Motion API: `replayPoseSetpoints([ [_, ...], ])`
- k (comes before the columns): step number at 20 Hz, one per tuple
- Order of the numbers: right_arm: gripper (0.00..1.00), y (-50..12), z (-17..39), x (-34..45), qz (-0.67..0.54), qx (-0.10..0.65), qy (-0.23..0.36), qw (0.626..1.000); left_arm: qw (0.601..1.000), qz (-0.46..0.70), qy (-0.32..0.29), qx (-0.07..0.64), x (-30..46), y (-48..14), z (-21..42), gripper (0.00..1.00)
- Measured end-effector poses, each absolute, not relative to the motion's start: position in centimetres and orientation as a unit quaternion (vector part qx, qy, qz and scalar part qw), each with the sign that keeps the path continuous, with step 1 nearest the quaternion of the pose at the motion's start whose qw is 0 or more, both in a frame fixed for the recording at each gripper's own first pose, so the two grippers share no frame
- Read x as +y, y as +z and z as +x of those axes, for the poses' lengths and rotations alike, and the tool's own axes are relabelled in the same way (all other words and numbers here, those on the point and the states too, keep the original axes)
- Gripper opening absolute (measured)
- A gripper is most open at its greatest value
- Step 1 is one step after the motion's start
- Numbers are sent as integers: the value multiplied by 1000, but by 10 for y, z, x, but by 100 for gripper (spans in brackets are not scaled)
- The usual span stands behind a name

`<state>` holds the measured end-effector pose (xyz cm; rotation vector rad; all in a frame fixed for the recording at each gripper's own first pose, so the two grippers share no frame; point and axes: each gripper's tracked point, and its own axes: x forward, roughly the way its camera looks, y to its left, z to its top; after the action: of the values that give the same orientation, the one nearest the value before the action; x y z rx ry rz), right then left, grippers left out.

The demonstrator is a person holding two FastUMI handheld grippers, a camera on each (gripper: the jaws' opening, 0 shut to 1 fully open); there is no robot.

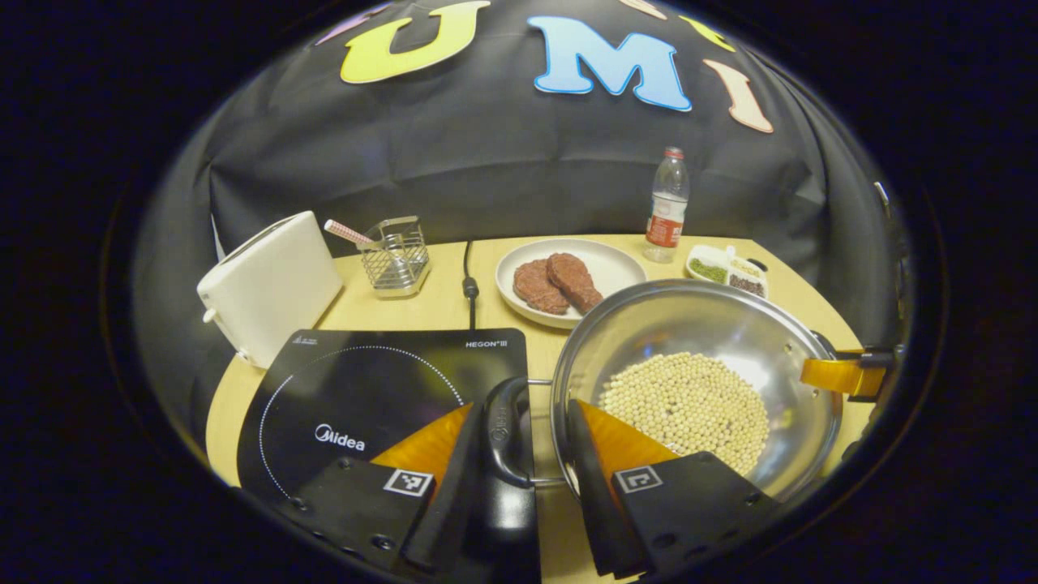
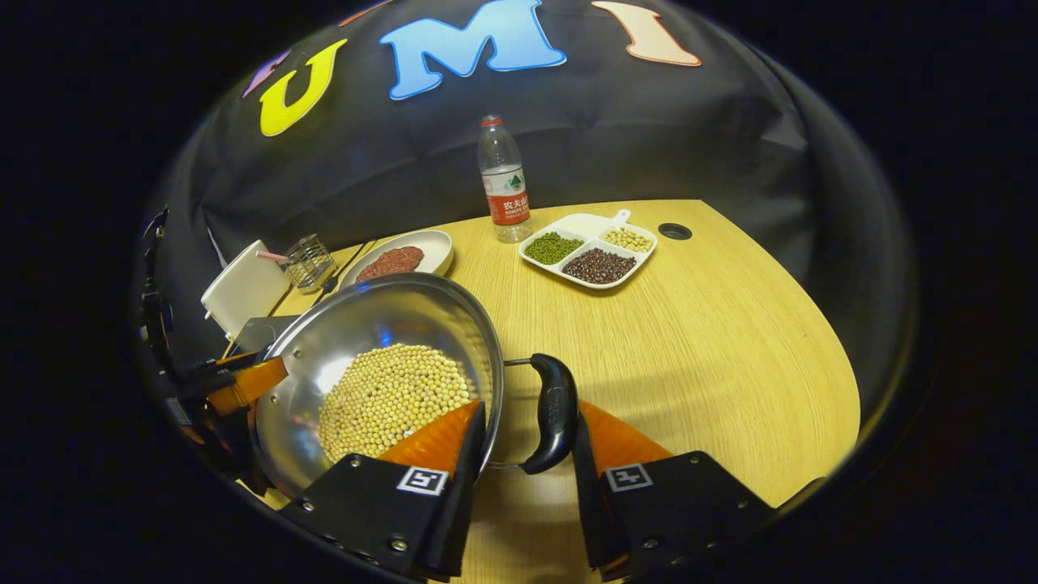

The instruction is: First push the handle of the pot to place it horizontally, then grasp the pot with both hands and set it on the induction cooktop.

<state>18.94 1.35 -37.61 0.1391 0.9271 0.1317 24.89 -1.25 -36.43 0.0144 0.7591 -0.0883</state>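
A steel pot [image 1: 689, 320] holding pale beans [image 1: 689, 405] rests on the wooden table just right of the black induction cooktop [image 1: 365, 389]. In the left gripper view my left gripper [image 1: 525, 410] straddles the pot's near black loop handle [image 1: 504, 430]; one finger touches it and a gap shows on the other side. My right gripper [image 2: 531, 410] straddles the opposite loop handle [image 2: 555, 405] of the pot [image 2: 381, 312] the same way, with a gap toward the rim. Across the pot, each view shows the other gripper [image 1: 843, 375] [image 2: 243, 385].
Behind the cooktop stand a white toaster [image 1: 272, 284] and a wire basket [image 1: 395, 255], with a black cable [image 1: 469, 284] between. A plate [image 1: 620, 264] of meat patties, a water bottle [image 1: 667, 207] and a divided dish [image 2: 588, 247] of beans sit at the back. Bare tabletop [image 2: 714, 341] lies to the right.
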Motion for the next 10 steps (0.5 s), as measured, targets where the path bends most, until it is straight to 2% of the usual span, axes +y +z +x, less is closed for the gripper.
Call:
replayPoseSetpoints([
  [2,55,-375,187,13,64,448,68,889,928,4,-39,370,-13,-365,249,62],
  [4,55,-375,188,12,55,445,70,891,929,3,-37,369,-13,-365,249,62],
  [5,55,-375,188,13,52,443,70,892,929,2,-35,367,-14,-364,248,58],
  [8,55,-373,187,10,40,446,69,891,930,0,-39,366,-18,-363,248,65],
  [10,55,-368,183,3,39,444,67,893,929,-7,-39,367,-23,-360,244,61],
])
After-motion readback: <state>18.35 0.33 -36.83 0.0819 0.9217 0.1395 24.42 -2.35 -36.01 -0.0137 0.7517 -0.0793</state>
